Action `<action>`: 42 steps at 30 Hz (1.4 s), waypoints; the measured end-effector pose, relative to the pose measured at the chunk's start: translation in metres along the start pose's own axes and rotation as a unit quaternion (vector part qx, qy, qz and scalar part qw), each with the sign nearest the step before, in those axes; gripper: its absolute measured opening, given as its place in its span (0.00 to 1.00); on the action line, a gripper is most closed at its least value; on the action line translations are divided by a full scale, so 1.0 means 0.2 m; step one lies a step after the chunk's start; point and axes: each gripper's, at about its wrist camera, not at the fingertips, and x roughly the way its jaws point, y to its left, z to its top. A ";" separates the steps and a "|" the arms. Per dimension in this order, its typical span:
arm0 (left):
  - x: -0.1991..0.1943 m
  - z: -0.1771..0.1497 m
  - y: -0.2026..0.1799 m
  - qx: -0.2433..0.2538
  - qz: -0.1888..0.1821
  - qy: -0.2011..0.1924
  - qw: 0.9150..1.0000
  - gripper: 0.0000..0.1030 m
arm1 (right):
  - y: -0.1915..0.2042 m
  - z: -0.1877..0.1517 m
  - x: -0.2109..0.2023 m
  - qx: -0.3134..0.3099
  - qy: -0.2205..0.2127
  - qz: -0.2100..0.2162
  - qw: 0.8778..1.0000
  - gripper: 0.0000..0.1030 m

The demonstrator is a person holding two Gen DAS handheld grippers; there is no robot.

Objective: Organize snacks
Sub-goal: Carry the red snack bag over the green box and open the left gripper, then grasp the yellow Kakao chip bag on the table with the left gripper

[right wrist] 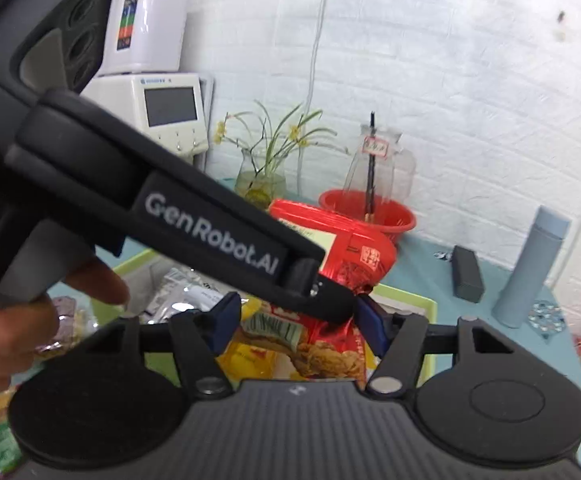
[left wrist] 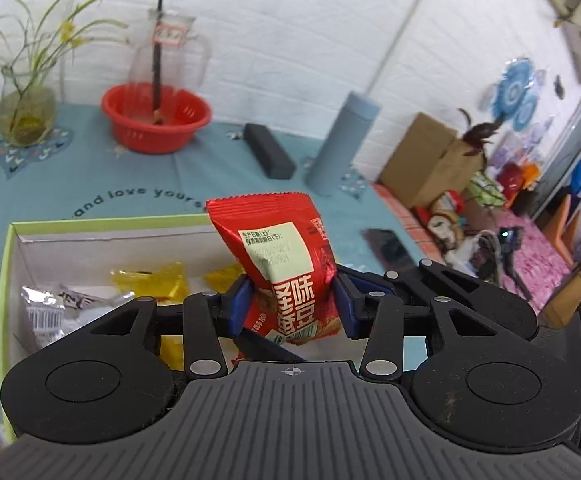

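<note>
The left claw [left wrist: 295, 305] is clamped on a red packet [left wrist: 286, 264], its 2 blue pads [left wrist: 239, 305] pressing the lower half from either side. The packet stands upright in the grip, its crimped top edge uppermost, held above the near right corner of a green-rimmed box [left wrist: 5, 280]. Inside the box lie 2 yellow packets [left wrist: 150, 280] and a silver packet [left wrist: 44, 312] with a barcode.

From the right wrist view, the left tool crosses the picture as a dark bar, and a hand [right wrist: 14, 320] (only fingers show) grips its handle. The right claw [right wrist: 296, 322] sits just under that bar with its pads apart; the red packet [right wrist: 330, 356] hangs between them, but I cannot tell whether either pad touches it, so it looks open to me. Its right pad [right wrist: 370, 324] stands close beside the foil.

The box sits on a table [left wrist: 130, 184] covered in a teal cloth with lettering. Further back there is a red basket [left wrist: 156, 116] with a glass jug [left wrist: 170, 56] behind it, a vase [left wrist: 26, 112] of yellow flowers at the left, a dark case [left wrist: 268, 150] lying flat and a pale blue flask [left wrist: 340, 144] standing upright near the right edge. A phone [left wrist: 388, 246] lies beside the box.
</note>
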 end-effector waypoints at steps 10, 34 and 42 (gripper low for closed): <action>-0.18 -0.07 0.09 -0.016 -0.009 -0.052 0.998 0.54 | -0.03 -0.05 -0.11 0.045 -0.034 0.012 0.998 0.90; -0.27 -0.97 -0.21 0.022 -0.025 0.065 0.997 0.58 | 0.35 -0.82 -0.73 0.175 0.046 -0.021 0.983 0.90; -0.30 -0.96 -0.22 0.019 -0.006 0.057 0.998 0.57 | 0.37 -0.79 -0.72 0.149 0.046 -0.011 0.988 0.90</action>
